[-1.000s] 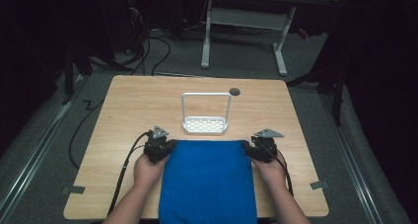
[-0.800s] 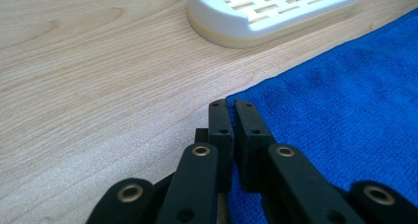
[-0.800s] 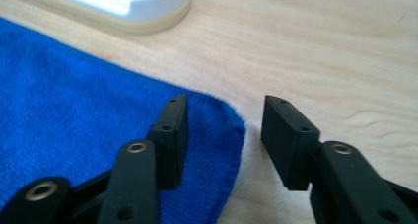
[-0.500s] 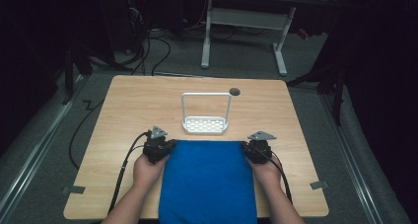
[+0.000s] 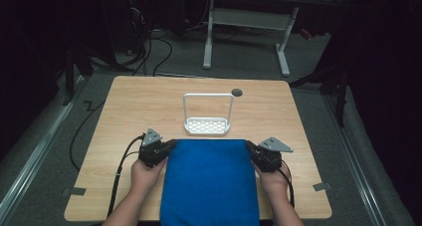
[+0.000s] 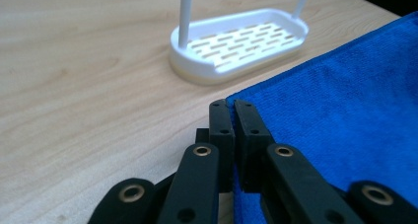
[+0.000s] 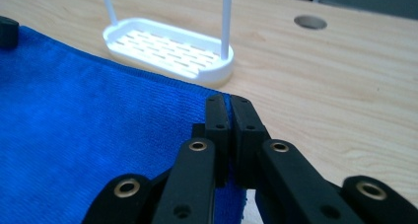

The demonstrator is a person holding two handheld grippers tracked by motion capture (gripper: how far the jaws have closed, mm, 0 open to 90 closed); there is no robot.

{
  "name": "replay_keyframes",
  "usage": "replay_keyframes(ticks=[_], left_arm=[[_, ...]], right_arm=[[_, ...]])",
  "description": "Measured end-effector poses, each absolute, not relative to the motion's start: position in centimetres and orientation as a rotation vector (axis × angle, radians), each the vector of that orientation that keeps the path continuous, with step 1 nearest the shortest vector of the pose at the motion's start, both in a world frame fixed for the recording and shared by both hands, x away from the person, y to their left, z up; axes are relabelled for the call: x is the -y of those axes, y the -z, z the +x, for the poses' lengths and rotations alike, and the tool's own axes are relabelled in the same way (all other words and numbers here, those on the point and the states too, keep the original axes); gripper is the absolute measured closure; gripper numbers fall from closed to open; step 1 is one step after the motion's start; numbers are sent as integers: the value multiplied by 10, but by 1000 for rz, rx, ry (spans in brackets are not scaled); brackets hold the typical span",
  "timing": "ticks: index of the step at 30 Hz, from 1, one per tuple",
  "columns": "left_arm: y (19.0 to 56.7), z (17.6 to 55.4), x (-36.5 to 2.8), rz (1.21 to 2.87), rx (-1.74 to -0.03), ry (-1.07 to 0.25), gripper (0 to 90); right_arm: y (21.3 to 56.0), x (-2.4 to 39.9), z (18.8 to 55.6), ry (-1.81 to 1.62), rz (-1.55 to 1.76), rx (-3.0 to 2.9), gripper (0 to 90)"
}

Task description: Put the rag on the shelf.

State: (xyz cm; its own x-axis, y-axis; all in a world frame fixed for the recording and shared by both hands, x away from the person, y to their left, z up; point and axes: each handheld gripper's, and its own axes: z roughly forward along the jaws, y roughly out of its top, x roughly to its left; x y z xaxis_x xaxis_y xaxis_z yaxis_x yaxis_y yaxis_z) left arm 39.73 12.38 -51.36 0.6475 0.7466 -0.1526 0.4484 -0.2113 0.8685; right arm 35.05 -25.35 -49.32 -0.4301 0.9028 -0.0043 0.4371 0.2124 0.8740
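Note:
A blue cloth [image 5: 209,181] lies flat on the near half of the wooden table [image 5: 149,101] and hangs over its front edge. My left gripper [image 5: 171,144] is shut on the cloth's far left corner. In the left gripper view the jaws [image 6: 230,105] stand pressed together with the blue cloth [image 6: 345,110] pinched between them. My right gripper [image 5: 249,146] is shut on the far right corner. Its jaws [image 7: 224,99] are likewise closed on the cloth's [image 7: 74,125] edge. The cloth stretches between the two hands.
A white slotted rack [image 5: 207,126] with a tall wire hoop stands just beyond the cloth's far edge, close to both grippers [image 6: 236,46] [image 7: 167,49]. A round cable hole [image 5: 237,92] sits behind it. Dark floor, cables and a desk frame lie beyond the table.
The right gripper first moved in onto the cloth's far right corner, then shifted slightly right and nearer with it. The left gripper has barely moved.

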Motion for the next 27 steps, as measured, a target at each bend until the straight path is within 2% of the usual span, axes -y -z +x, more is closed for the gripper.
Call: replay_keyframes(ticks=[27], left_arm=[[453, 360, -130, 1661, -803, -486, 876]], right_arm=[[441, 257, 321, -1343, 1079, -1797, 881]])
